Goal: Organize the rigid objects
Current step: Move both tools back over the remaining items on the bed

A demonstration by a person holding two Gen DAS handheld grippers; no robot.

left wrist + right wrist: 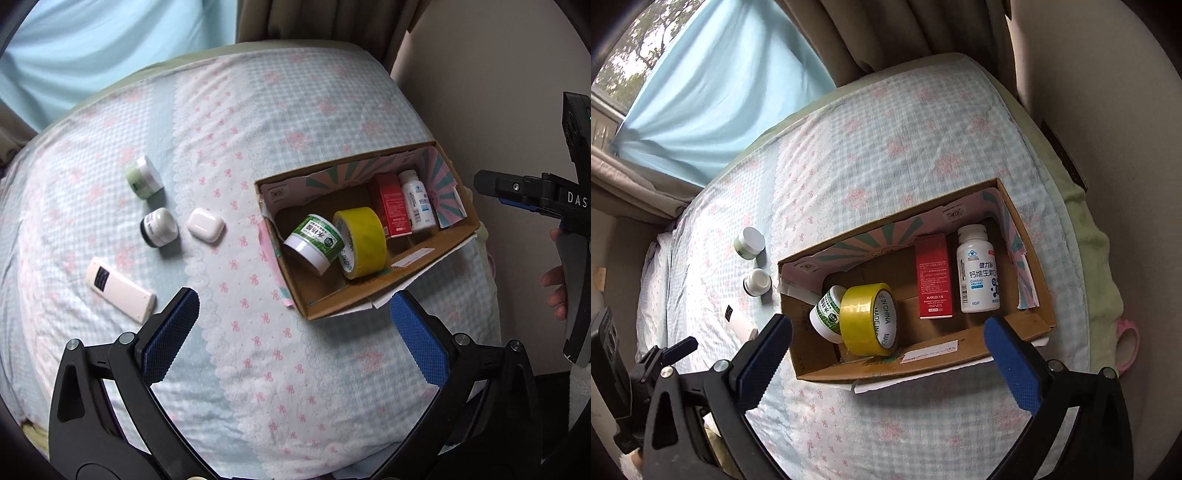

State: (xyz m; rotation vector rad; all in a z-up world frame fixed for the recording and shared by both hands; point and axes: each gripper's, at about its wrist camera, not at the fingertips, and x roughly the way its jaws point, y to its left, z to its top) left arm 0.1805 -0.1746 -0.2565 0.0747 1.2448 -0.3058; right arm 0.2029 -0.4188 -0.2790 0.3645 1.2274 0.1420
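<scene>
bedding printed with pink bows, on a bed (295, 122), carries everything. a cardboard box (417, 275) is seen ahead and right of the left gripper (293, 325), already holding tape, a green tub, a red carton and a bottle. four items are left outside: a white remote (120, 290), long axis slanting toward the left gripper and nearest it, then an earbud case (205, 224) and two jars. both pairs of fingers are spread, nothing held; the right gripper (888, 349) hovers over the box.
</scene>
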